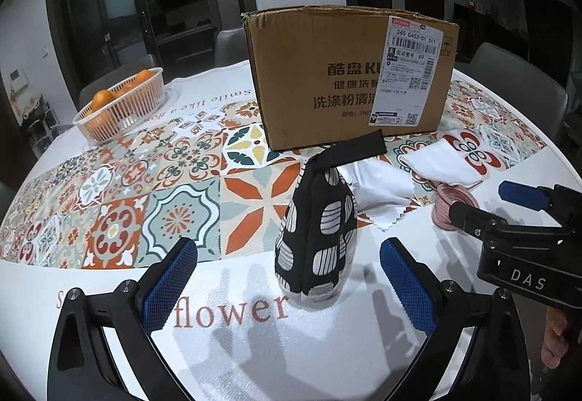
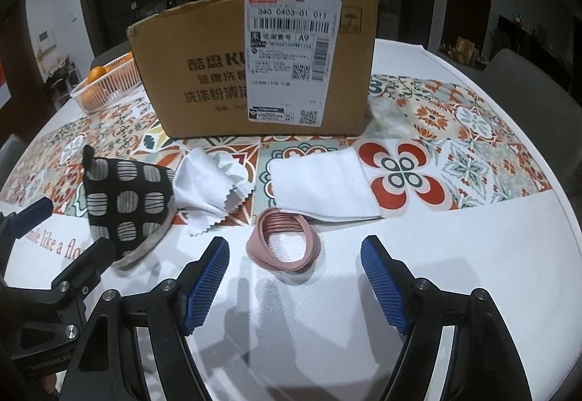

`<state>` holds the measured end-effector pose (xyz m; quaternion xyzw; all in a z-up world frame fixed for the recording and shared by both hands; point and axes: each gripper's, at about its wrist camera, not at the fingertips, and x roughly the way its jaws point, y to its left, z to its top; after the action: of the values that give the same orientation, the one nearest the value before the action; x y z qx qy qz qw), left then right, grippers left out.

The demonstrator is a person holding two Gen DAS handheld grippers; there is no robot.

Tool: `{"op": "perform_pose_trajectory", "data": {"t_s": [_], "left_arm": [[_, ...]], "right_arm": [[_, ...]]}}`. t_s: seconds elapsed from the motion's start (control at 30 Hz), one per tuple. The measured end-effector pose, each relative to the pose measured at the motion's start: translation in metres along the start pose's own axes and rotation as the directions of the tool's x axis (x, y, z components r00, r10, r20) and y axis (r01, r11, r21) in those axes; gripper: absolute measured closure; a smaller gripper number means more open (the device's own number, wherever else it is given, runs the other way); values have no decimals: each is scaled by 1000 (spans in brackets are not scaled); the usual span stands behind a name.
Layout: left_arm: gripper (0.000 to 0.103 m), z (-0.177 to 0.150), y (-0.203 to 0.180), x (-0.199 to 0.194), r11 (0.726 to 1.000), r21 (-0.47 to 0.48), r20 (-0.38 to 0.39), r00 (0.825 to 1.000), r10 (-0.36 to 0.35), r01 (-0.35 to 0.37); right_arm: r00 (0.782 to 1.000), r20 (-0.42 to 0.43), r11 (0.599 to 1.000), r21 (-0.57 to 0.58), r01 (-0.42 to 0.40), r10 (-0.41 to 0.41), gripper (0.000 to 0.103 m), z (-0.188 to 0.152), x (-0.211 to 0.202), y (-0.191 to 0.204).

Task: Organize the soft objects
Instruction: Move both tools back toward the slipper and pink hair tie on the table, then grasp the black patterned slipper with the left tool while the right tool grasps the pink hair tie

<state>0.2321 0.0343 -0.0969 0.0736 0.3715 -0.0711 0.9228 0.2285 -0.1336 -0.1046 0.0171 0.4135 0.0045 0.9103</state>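
Note:
A black oven mitt with white ovals (image 1: 320,223) (image 2: 127,204) lies on the table just ahead of my open, empty left gripper (image 1: 287,277). Beside it lie a crumpled white cloth (image 1: 378,186) (image 2: 211,183), a folded white towel (image 1: 447,161) (image 2: 323,183) and a pink ribbed headband (image 1: 451,204) (image 2: 285,241). My right gripper (image 2: 294,277) is open and empty, with the headband just ahead between its fingers. It also shows in the left wrist view (image 1: 476,204), reaching toward the headband. An open cardboard box (image 1: 349,73) (image 2: 262,66) stands behind the soft items.
A white basket of oranges (image 1: 120,103) (image 2: 105,81) sits at the far left. A patterned runner (image 1: 145,190) (image 2: 454,146) crosses the white tablecloth. Grey chairs (image 1: 516,81) (image 2: 531,81) stand around the round table. The table edge curves close on the right.

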Motion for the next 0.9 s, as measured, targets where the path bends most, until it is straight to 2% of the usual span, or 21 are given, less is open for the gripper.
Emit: {"op": "perform_pose_trajectory", "data": {"t_s": [0.2,0.53,0.63,0.77,0.9], "left_arm": [[3,8,1,13,1000,-16,-16,1000,-25,25],[26,10,2,33,995,-63,-64,994,-87,83],[34,9,2,36,991,-80,-79,991,-111,105],[47,8,1,35,991,-81,-79,990,-113,107],[57,9,-1,33,991,-82,-76,991,-113,107]], "right_arm": [[1000,-10,1000,5,2,-2,27,4,11,-1],[1000,-21,1000,2,-5,5,30,6,22,3],[999,-38,1000,-1,-21,21,40,5,25,5],[997,-55,998,26,-51,52,58,2,27,3],[997,-56,998,23,-55,56,81,2,27,3]]}}
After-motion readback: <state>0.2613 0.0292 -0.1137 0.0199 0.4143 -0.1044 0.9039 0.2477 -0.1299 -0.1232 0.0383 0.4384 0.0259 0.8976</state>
